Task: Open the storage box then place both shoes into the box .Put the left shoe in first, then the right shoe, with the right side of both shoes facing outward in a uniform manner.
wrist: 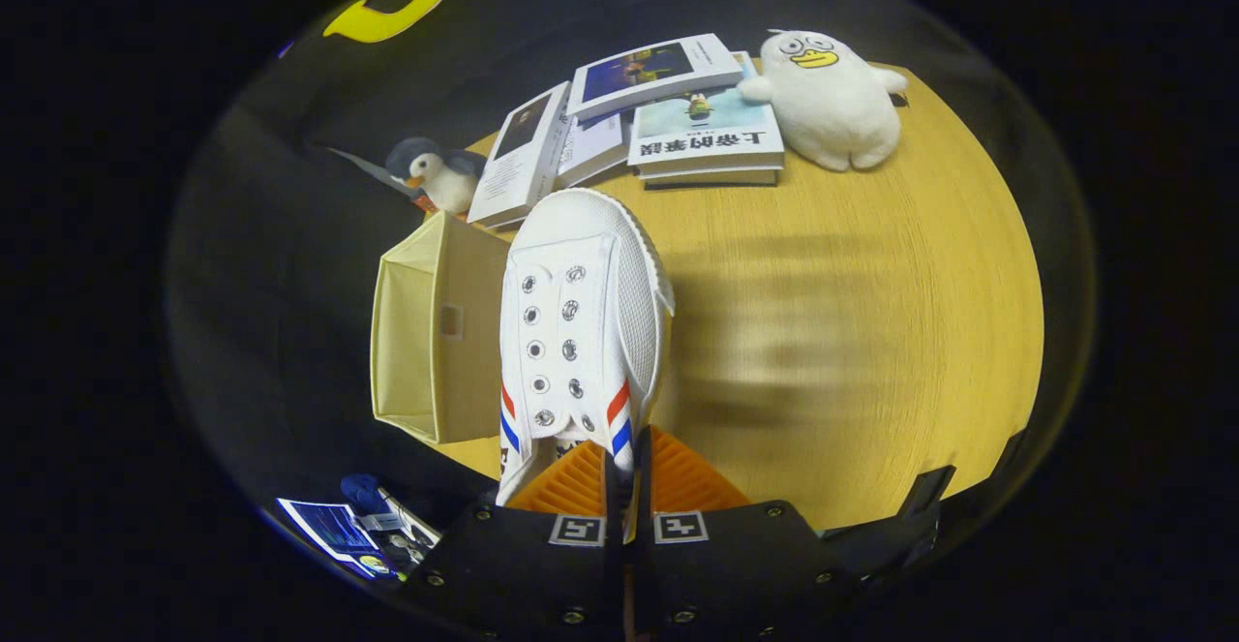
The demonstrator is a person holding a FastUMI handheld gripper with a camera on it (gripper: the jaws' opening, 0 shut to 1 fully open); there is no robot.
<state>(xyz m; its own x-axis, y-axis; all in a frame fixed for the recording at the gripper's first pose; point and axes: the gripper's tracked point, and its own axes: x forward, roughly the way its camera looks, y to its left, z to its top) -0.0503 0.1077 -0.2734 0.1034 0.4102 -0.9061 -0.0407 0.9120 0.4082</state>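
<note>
A white sneaker with red and blue side stripes and no laces hangs in the air above the wooden table, toe pointing away from me. My gripper is shut on the sneaker, its orange fingers pressed together on the shoe's side wall at the collar. Just left of the shoe stands the beige fabric storage box at the table's left edge, seen from its outer side with a small handle slot. Its inside is hidden.
Beyond the shoe lie several books in loose stacks. A white plush duck sits at the far right, and a grey penguin toy behind the box. Bare tabletop stretches to the right of the shoe.
</note>
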